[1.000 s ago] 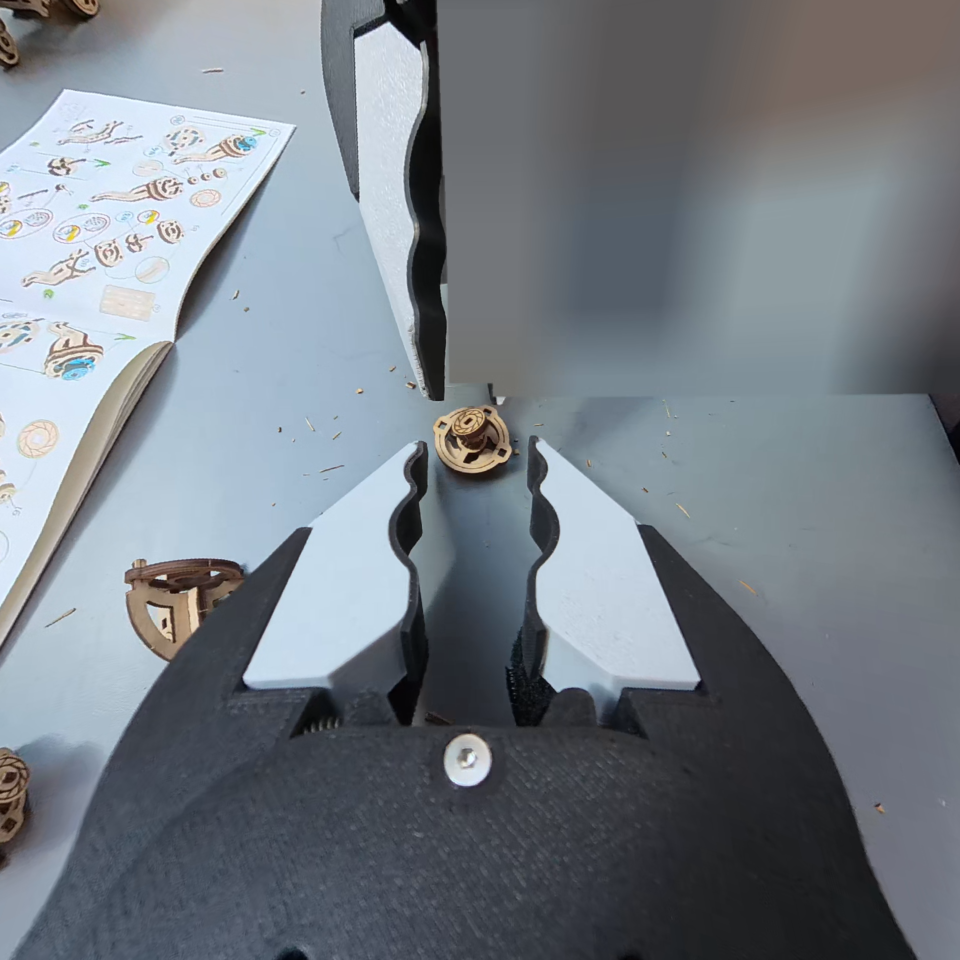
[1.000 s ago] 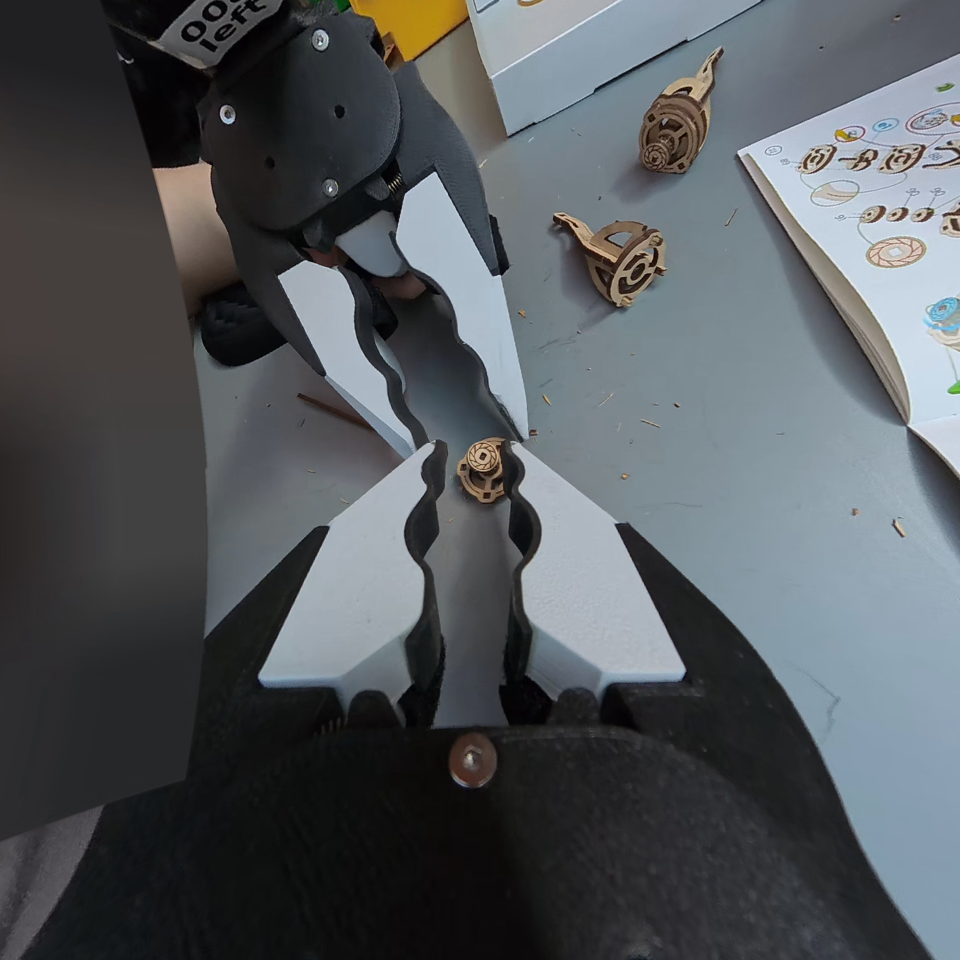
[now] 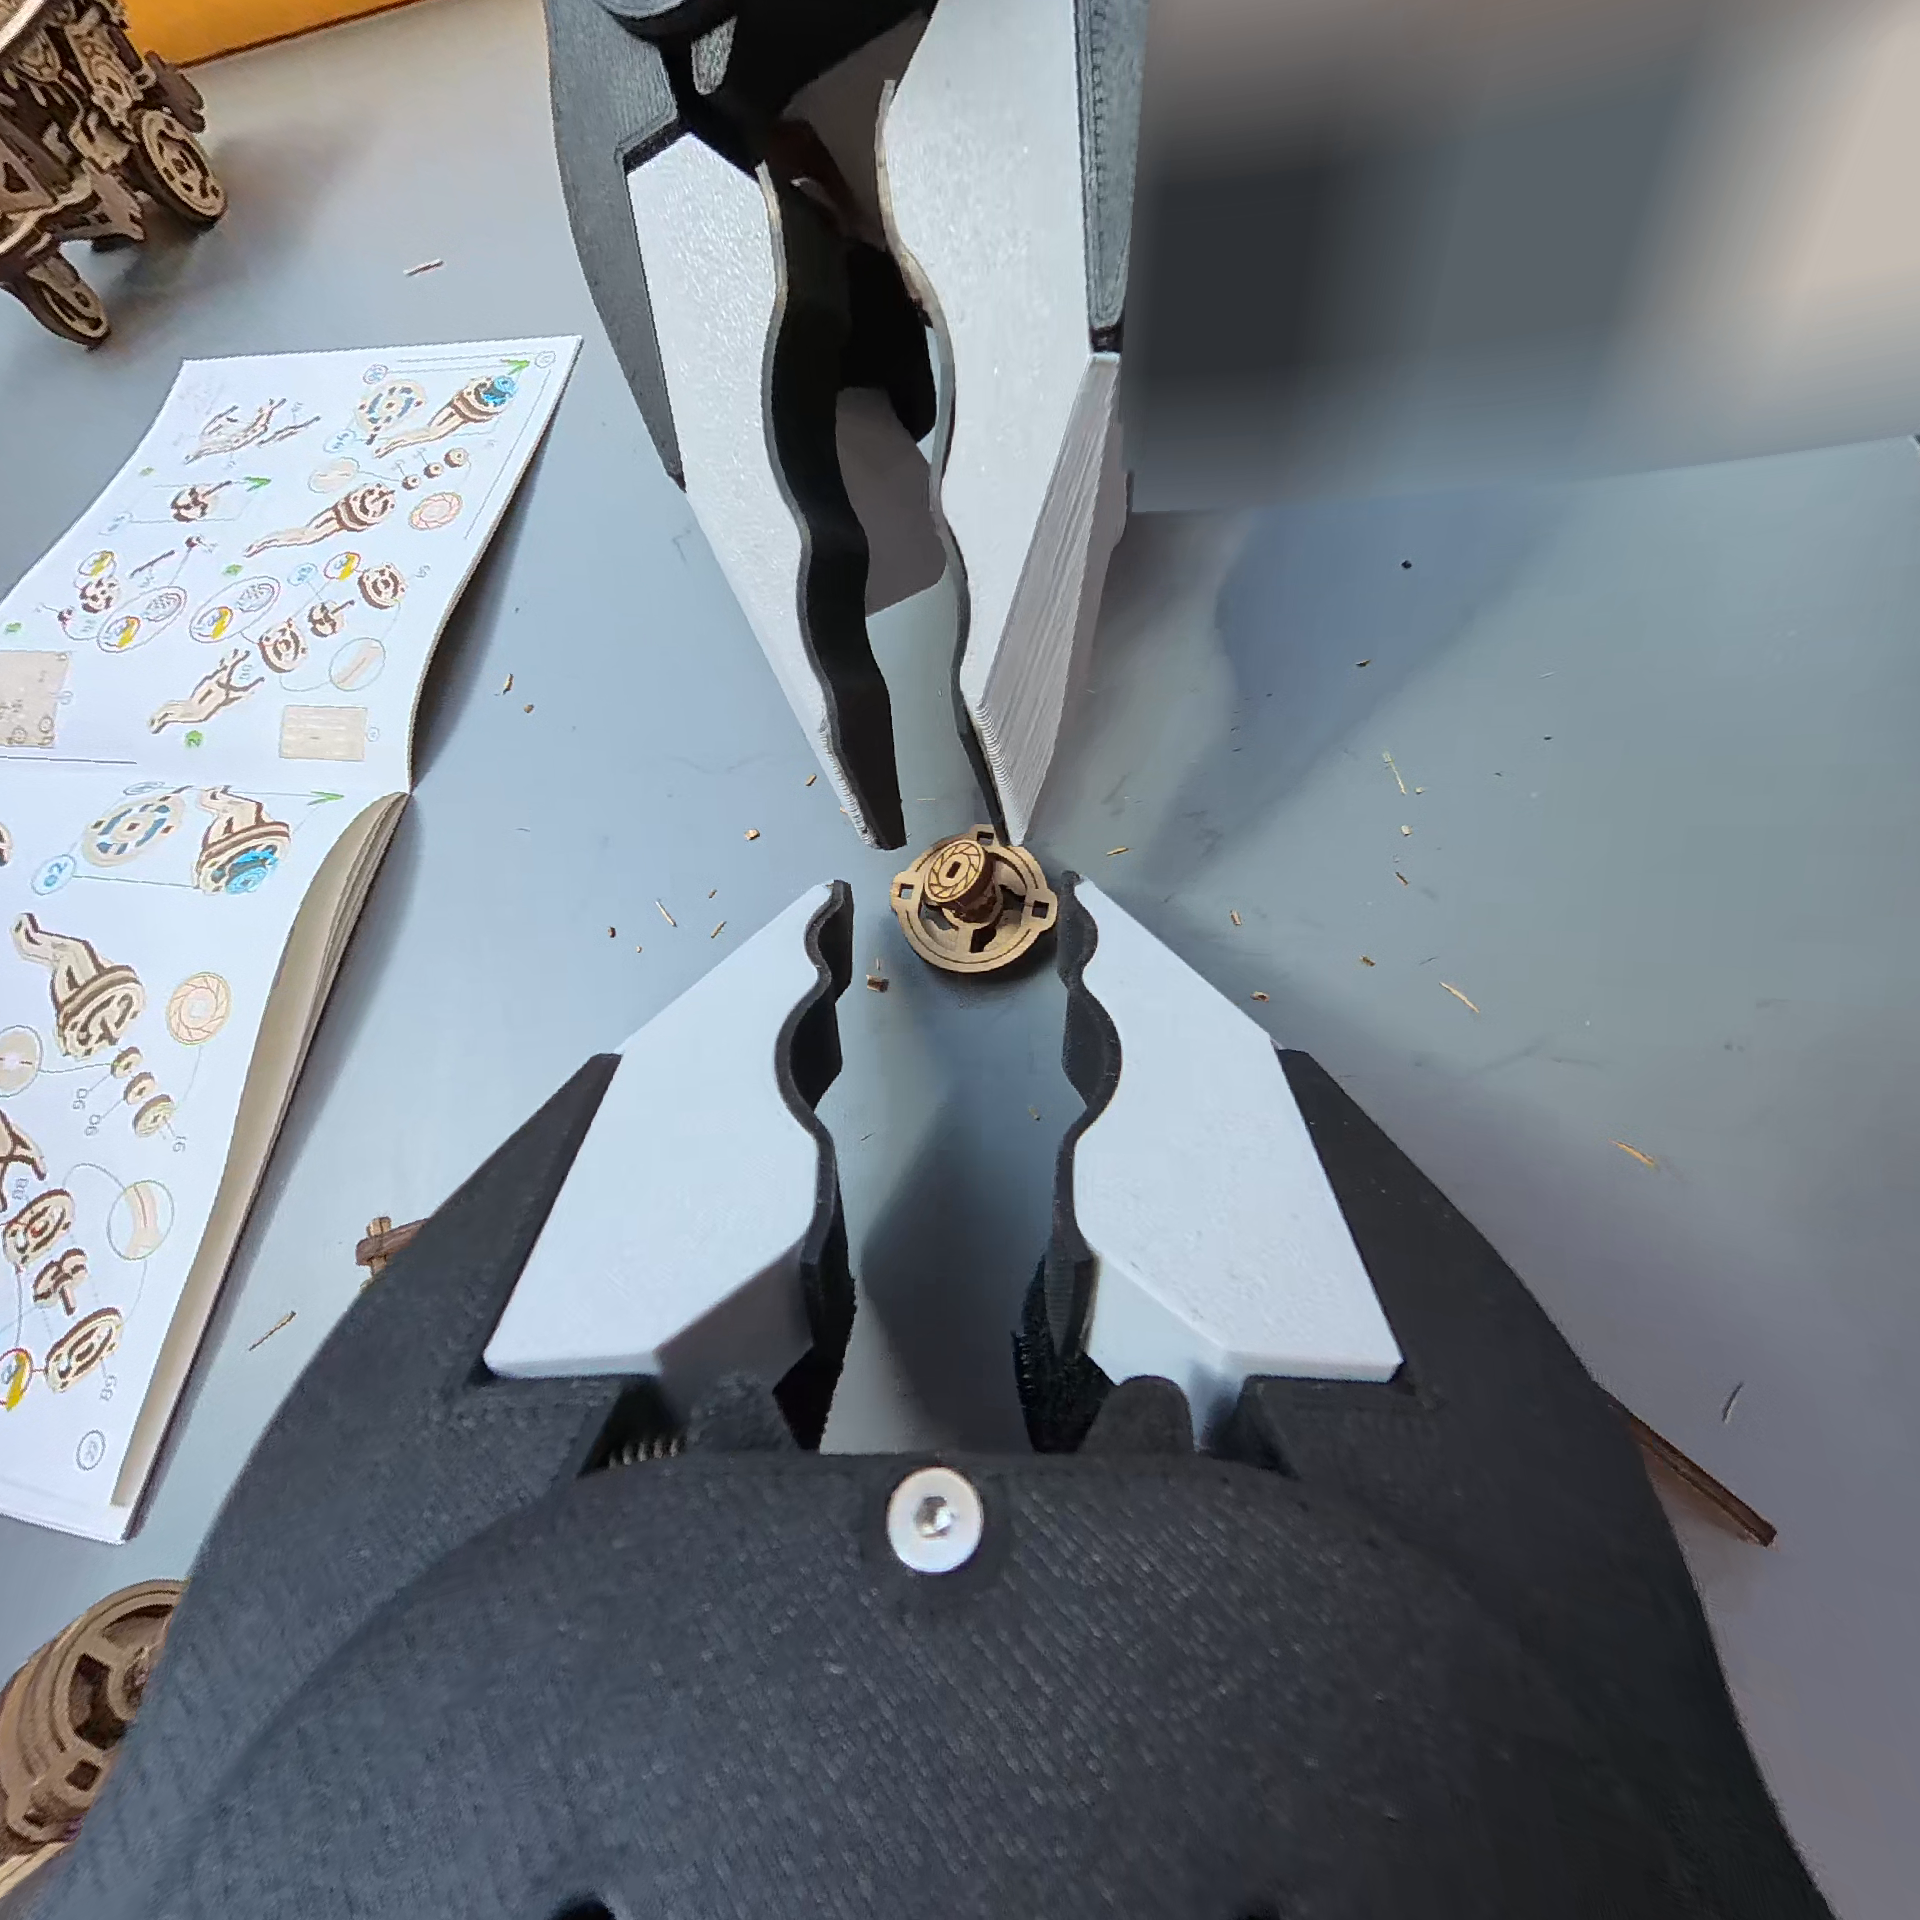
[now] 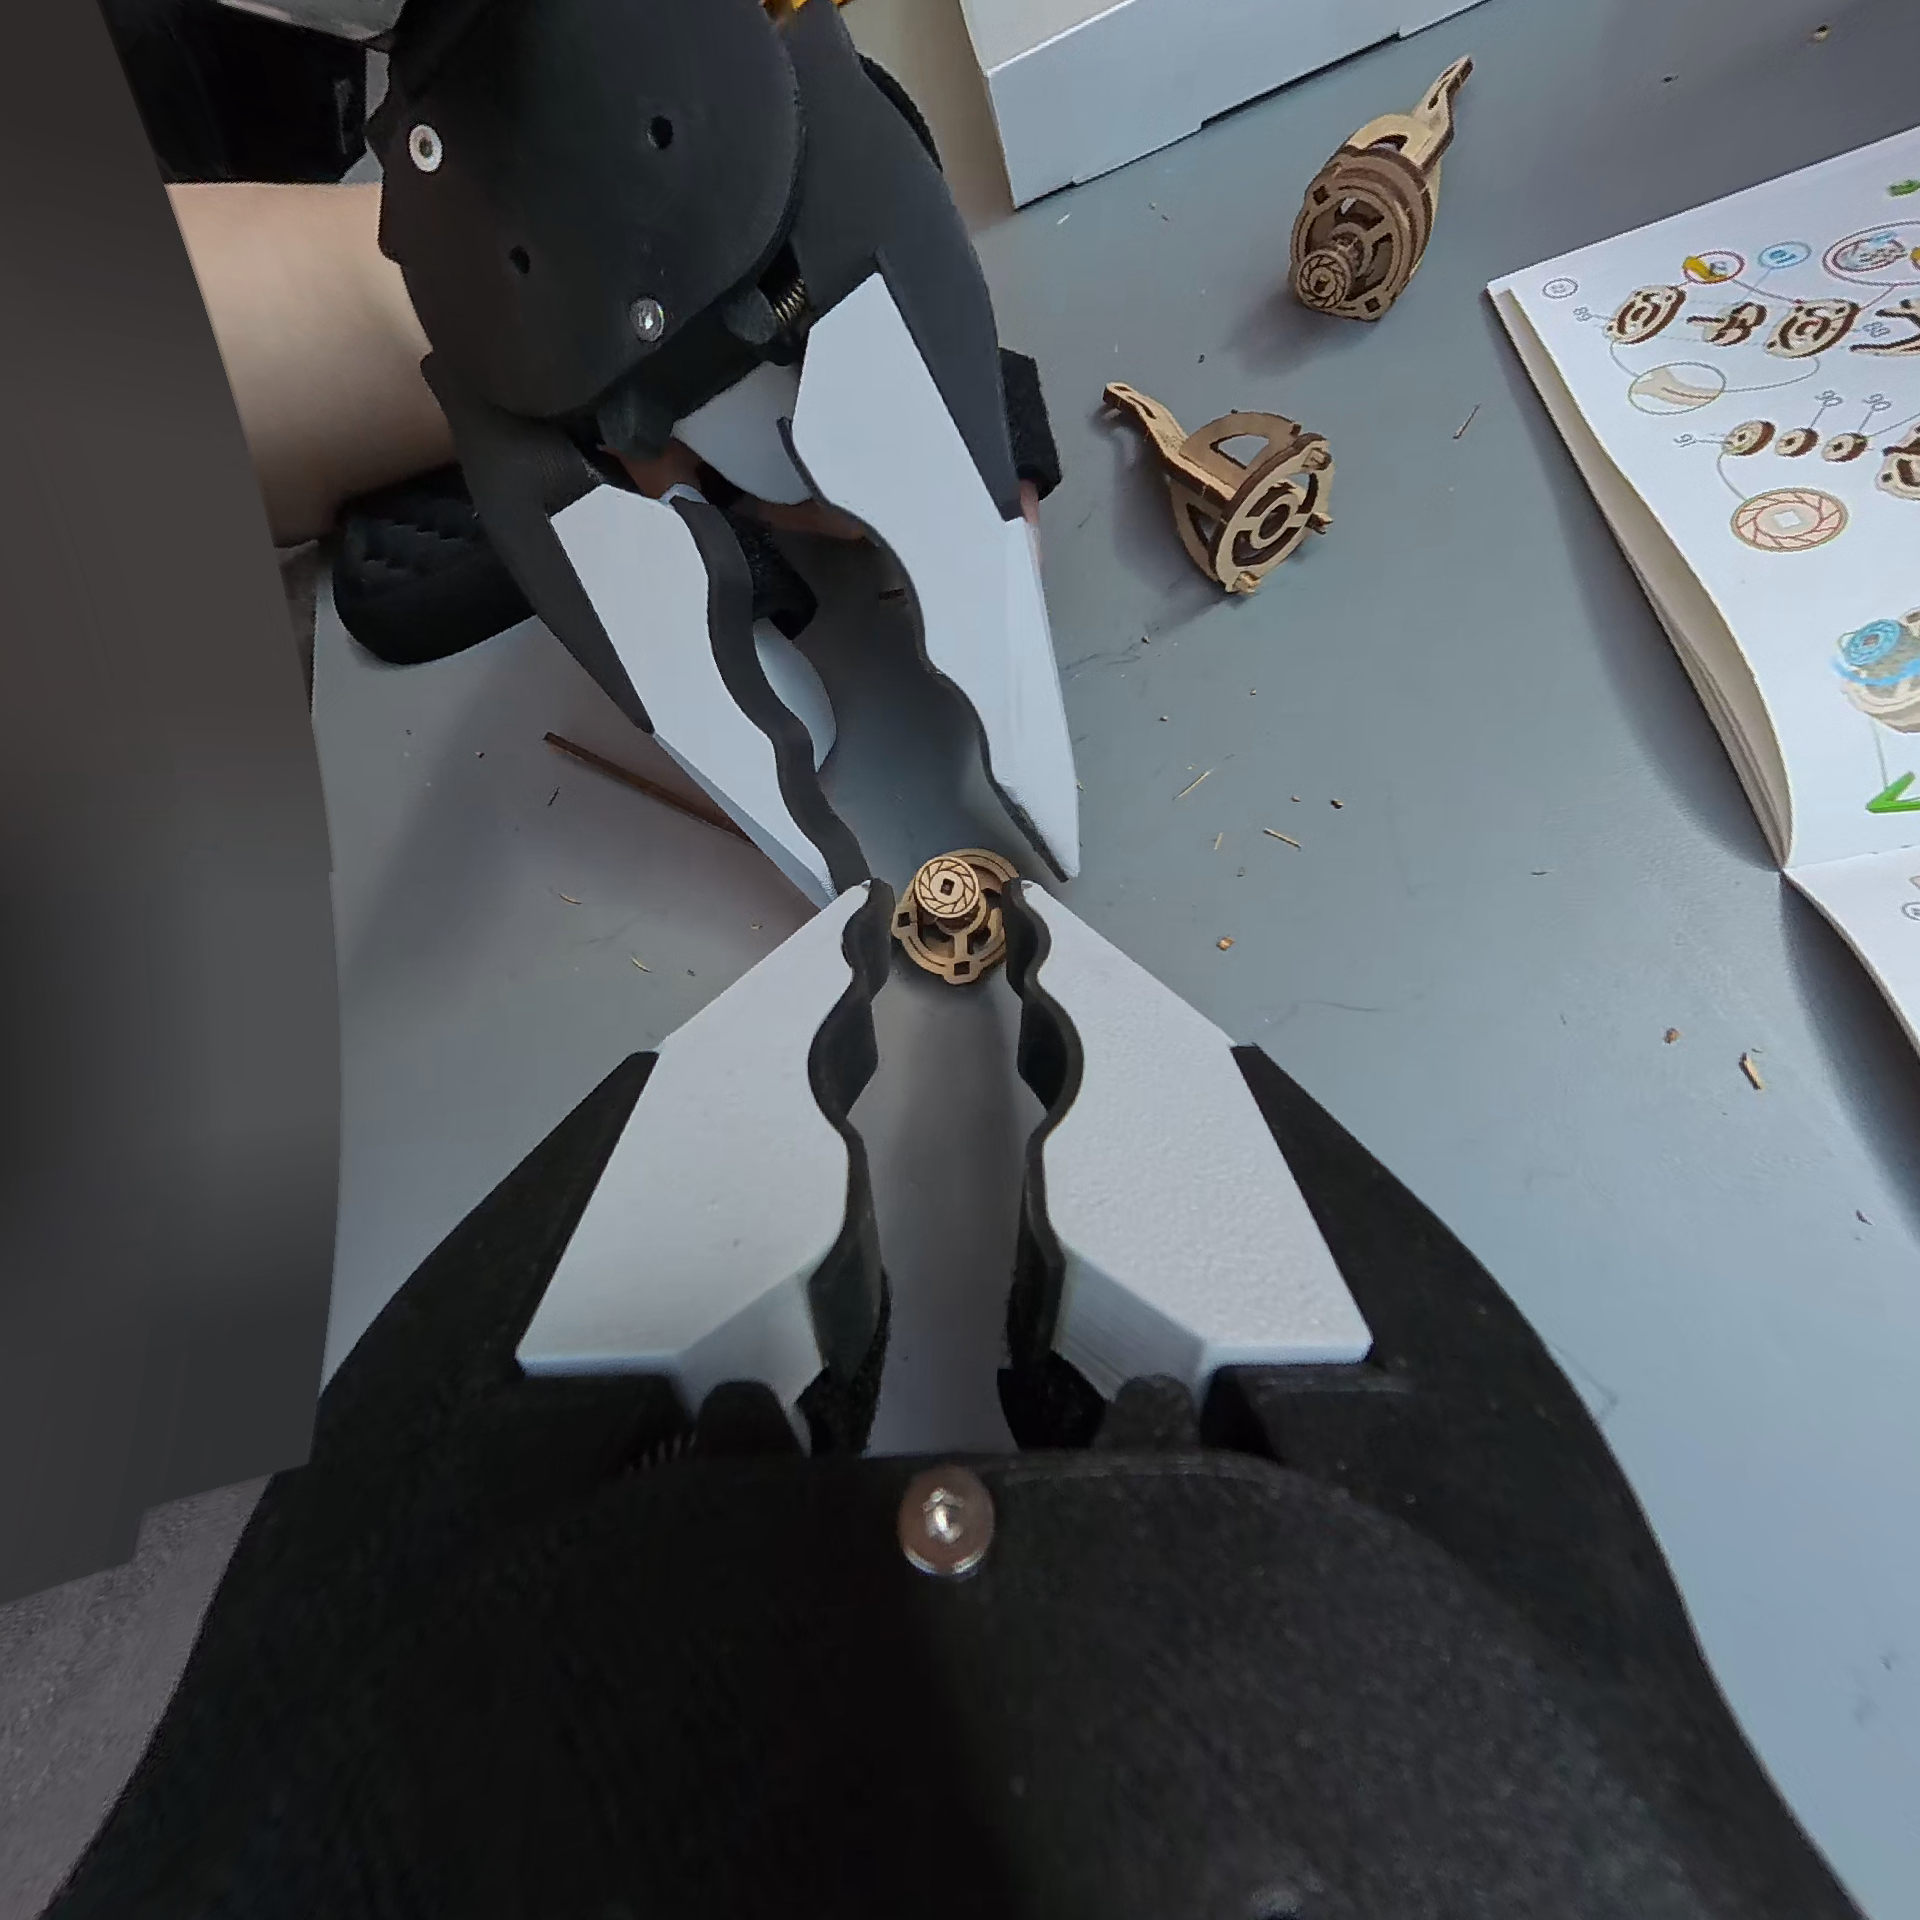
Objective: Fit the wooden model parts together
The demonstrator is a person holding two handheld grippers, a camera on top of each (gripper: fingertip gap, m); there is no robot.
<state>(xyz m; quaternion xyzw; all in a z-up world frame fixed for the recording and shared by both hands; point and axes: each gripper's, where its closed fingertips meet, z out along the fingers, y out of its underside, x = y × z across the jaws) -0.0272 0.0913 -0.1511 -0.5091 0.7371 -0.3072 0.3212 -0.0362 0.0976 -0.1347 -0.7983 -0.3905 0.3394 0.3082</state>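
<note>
Where the two tools meet tip to tip on the grey surface (image 3: 1558, 727), a small round wooden part (image 3: 975, 912) lies between them. The right tool (image 4: 943, 914) has closed to a narrow gap around it, each tip at the part's rim, though whether both press on it I cannot tell. The left tool (image 3: 956, 914) stands wider, its tips on either side of the part with gaps showing, so it holds nothing.

Out from the tools, splinters (image 3: 1455, 997) are scattered over the surface. Beyond the right tool lie two larger wooden assemblies: one with a curved arm (image 4: 1231, 488), and another (image 4: 1361, 208) farther off beside a white box (image 4: 1143, 83). An open instruction booklet (image 3: 239, 748) lies toward the surface's edge. Past the booklet's far end stands a dark wooden model (image 3: 94, 166); near its close end another round wooden piece (image 3: 73, 1714) shows at the left wrist view's border.
</note>
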